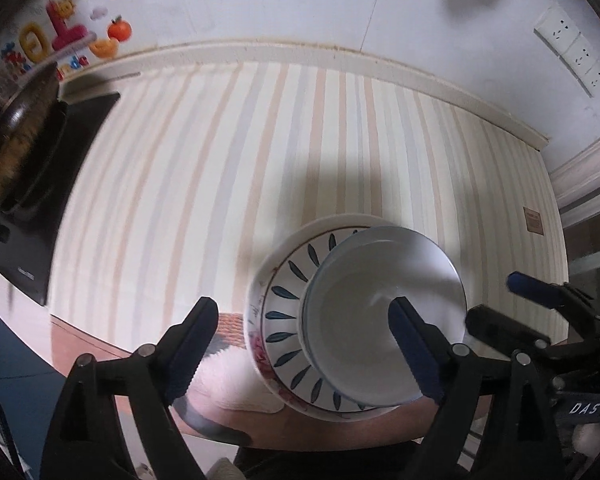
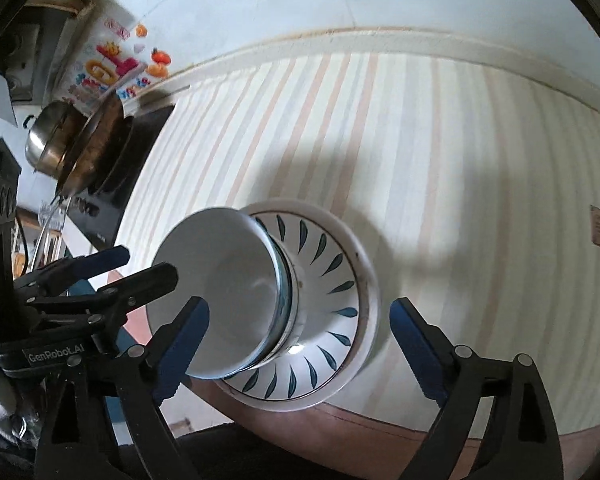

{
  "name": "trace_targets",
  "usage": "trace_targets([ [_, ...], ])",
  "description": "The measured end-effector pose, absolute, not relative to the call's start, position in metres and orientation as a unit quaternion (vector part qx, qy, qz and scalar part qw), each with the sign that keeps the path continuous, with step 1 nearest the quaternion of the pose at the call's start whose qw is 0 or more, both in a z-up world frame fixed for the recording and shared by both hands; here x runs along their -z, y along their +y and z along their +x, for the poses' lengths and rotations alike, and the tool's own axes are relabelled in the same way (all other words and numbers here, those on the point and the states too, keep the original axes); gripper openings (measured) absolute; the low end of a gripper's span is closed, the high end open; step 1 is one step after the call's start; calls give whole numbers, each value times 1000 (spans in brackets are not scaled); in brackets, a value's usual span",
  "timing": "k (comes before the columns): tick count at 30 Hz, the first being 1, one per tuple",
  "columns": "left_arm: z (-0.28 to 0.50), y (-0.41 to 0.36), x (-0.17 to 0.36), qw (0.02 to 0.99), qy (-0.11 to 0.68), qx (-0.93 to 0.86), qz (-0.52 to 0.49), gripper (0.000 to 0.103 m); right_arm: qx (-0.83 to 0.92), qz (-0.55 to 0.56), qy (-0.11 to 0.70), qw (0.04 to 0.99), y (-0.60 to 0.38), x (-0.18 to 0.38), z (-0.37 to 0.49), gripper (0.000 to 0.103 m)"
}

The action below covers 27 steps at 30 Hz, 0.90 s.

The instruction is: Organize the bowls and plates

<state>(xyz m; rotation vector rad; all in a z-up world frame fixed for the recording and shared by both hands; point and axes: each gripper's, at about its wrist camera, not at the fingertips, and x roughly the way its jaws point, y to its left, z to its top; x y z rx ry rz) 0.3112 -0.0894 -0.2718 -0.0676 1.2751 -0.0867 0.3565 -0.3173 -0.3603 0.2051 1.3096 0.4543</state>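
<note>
Striped in pale peach and grey, the counter covering runs under both our grippers toward the back wall. Nearest to us, the left gripper and the right gripper both hang with jaws spread wide and nothing between them; neither touches the crockery. Just beyond the fingertips, right at the counter's front edge, sits the stack: a white bowl nested in a leaf-patterned bowl, which rests on a white plate whose rim seems to reach or slightly overhang that edge. From the left view the plate's rim shows a pink floral print, and a pink cloth lies below and beside it.

We judge the white bowl to be just set down, or about to be adjusted, because it looks tipped and off-centre in the patterned bowl. To do this well, we should square it up with a light nudge on its rim, then slide the whole stack back from the front edge by the plate, not the top bowl, so nothing topples.

Farther off, at the counter's left end, a dark wok sits on the black hob, with a steel pot behind it. Beyond that, bright stickers and wall sockets mark the wall.
</note>
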Motion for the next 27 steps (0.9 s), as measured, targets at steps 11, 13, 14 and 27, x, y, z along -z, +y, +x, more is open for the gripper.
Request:
trace_targets([
  [11, 281, -83, 224, 849, 524, 63, -19, 87, -143, 88, 553, 816, -320, 306, 319, 98],
  [13, 273, -79, 214, 857, 510, 70, -18, 87, -130, 90, 540, 827, -321, 291, 306, 98],
  [14, 268, -78, 208, 861, 502, 73, -17, 87, -123, 93, 535, 830, -321, 285, 300, 98],
  [27, 188, -63, 143, 888, 449, 98, 4, 101, -74, 106, 448, 884, -297, 186, 186, 99],
])
